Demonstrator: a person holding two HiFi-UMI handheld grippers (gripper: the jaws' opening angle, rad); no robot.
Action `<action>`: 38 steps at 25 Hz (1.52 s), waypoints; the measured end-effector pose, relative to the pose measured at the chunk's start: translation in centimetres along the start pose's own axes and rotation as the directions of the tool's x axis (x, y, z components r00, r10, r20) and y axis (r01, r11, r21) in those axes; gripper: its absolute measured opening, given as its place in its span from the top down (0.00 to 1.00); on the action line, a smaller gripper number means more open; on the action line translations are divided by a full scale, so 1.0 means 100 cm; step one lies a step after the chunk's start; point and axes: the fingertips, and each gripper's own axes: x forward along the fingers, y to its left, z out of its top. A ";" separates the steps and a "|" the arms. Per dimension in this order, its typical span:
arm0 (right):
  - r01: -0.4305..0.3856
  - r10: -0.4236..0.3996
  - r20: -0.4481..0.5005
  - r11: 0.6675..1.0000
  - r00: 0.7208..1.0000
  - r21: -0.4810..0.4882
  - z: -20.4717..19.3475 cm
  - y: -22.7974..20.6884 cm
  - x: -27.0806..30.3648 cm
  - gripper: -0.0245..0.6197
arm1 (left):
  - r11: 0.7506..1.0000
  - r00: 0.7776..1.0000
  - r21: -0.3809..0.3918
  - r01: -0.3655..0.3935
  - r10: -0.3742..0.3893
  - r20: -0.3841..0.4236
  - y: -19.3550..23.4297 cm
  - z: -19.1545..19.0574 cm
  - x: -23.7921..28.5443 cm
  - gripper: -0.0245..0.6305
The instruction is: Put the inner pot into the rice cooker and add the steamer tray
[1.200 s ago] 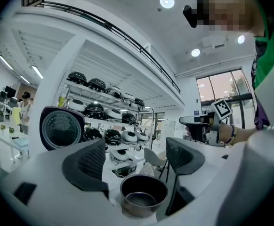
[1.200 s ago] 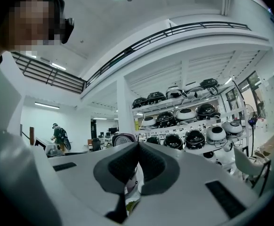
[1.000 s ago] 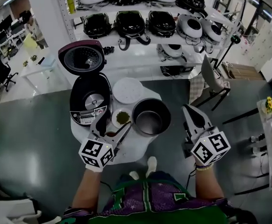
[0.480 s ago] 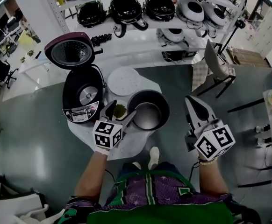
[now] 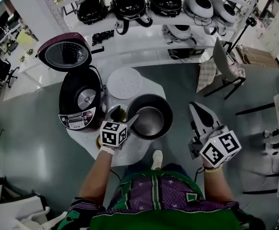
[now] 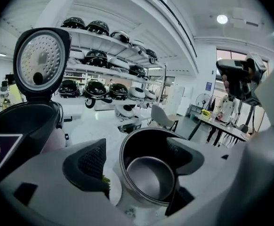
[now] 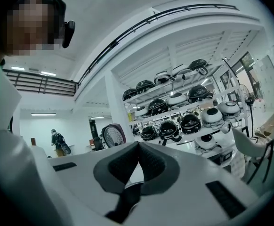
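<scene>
- Currently, the inner pot (image 5: 151,121) stands upright on the small white table (image 5: 130,150), at its right side, outside the rice cooker (image 5: 79,102). Its dark bowl looks empty in the left gripper view (image 6: 151,178).
- The steamer tray (image 5: 124,83), a flat white perforated disc, lies on the table behind the pot and just right of the cooker.
- The cooker sits at the table's left edge with its lid (image 5: 65,54) swung up and back, and its cavity is open.
- Your left gripper (image 5: 123,117) is at the pot's left rim with its jaws spread wide. In its own view (image 6: 134,157) one jaw hangs over the pot's mouth and the other sits outside the wall, so the rim is between them. The pads are not closed on the rim.
- A small white dish (image 6: 112,189) with something green in it lies under the outer jaw, between pot and cooker.
- Your right gripper (image 5: 195,108) is off the table to the right, over the grey floor (image 5: 34,147). Its jaws are pressed together with nothing between them (image 7: 138,161).
- Shelves (image 5: 144,20) of further cookers fill the background.
</scene>
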 end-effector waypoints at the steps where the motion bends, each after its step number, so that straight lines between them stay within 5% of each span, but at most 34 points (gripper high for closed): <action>1: -0.001 0.001 -0.003 1.000 1.000 0.000 0.000 -0.003 0.002 0.95 | 1.000 1.000 -0.004 -0.003 0.003 -0.012 0.002 -0.003 0.006 0.35; 20: -0.044 0.046 -0.078 0.999 0.996 0.030 -0.020 -0.049 0.031 0.95 | 0.997 0.987 -0.043 -0.067 0.060 -0.151 0.029 -0.044 0.070 0.36; 28: -0.054 0.057 -0.085 0.998 0.995 0.037 -0.022 -0.055 0.032 0.95 | 0.994 0.967 -0.038 -0.099 0.087 -0.239 0.031 -0.052 0.071 0.75; 38: -0.078 0.083 -0.107 0.996 0.991 0.052 -0.021 -0.062 0.030 0.95 | 0.987 0.944 0.001 -0.160 0.153 -0.292 0.031 -0.053 0.073 0.92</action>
